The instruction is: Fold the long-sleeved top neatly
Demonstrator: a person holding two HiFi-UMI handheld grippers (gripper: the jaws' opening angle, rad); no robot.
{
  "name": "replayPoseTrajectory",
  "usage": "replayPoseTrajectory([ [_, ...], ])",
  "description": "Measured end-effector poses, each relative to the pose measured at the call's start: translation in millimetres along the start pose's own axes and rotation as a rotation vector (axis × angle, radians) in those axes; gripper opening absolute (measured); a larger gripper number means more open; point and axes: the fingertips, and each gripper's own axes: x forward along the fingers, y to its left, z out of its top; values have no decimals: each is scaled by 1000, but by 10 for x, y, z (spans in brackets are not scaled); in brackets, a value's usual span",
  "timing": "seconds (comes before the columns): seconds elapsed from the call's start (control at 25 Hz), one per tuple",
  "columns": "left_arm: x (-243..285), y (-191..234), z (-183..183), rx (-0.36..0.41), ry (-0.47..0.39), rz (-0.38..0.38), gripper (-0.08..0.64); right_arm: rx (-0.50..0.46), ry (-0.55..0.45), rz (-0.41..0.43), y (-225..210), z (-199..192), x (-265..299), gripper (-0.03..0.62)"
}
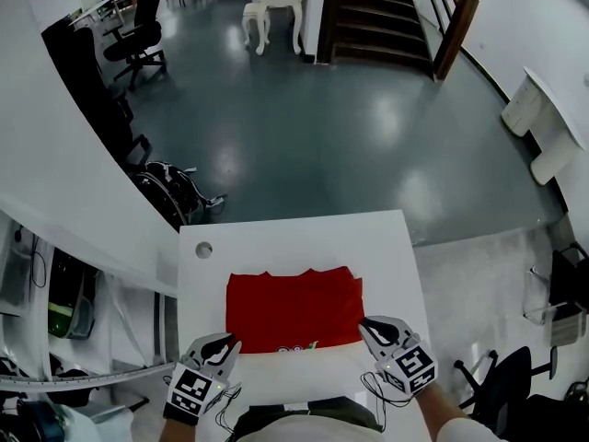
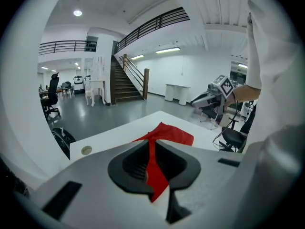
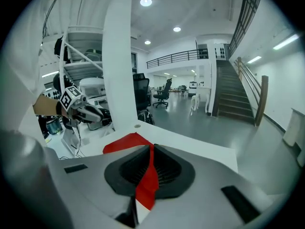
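The left gripper (image 1: 219,344) and right gripper (image 1: 370,325) have their jaws clamped on the red top (image 1: 294,307), hiding its near corners. The hem print is too small to read.

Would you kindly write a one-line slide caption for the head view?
Left gripper and right gripper each pinch a near corner of the red top on the white table.

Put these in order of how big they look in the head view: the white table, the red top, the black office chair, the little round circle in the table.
1. white table
2. red long-sleeved top
3. black office chair, though it's farther away, so it may only look smaller
4. round cable grommet
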Motion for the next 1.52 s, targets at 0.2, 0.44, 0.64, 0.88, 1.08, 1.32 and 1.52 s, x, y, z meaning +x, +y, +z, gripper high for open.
replayPoseTrajectory([
  [0.2, -78, -117, 234, 12, -29, 4, 32, -25, -46, 0, 123, 202, -73, 28],
  [0.44, -149, -223, 400, 43, -63, 2, 11, -41, -98, 4, 223, 395, -147, 17],
  [0.64, -216, -338, 546, 85, -94, -9, 9, -58, -132, 14, 306, 535, -215, 15],
  [0.88, -269, -421, 629, 92, -111, -15, 8, -79, -159, 25, 410, 658, -259, 14],
  [1.08, -280, -450, 679, 89, -124, -21, 8, -50, -141, 26, 463, 678, -285, 12],
  [1.32, -244, -488, 719, 94, -135, -28, 8, -27, -111, 31, 494, 694, -287, 12],
  [1.52, -229, -502, 763, 99, -140, -28, 8, -30, -111, 37, 500, 718, -281, 12],
])
